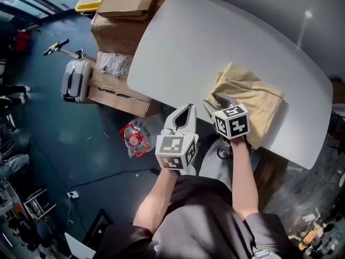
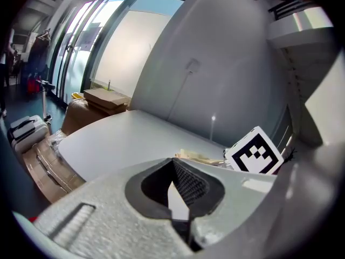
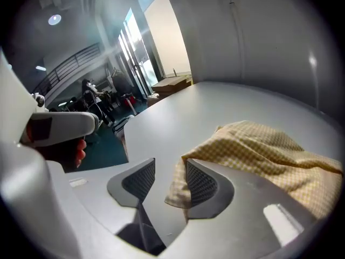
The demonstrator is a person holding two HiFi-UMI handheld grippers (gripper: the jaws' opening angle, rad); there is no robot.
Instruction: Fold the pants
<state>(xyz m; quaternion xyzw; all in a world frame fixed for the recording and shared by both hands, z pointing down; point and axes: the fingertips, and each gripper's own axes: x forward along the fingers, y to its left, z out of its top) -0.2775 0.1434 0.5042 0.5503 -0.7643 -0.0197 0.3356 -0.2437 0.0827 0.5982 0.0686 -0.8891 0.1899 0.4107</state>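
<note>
Our right gripper (image 1: pixel 218 102) hangs open with the near corner of the yellow pants (image 1: pixel 254 97) between its jaws at the surface's (image 1: pixel 188 47) near edge, while our left gripper (image 1: pixel 187 110), pinched shut and empty, sits farther left.

Grey tbl (image 1: pixel 215 53), cardbd boxes (image 1: pixel 116 63), dk floor (image 1: pixel 64 155)

Pants (image 1: pixel 253 104) on bench (image 1: pixel 215 42), near edge (right half). Right gripper (image 1: pixel 214 102) at their left corner; left gripper (image 1: pixel 186 112) just left, at bench edge.
</note>
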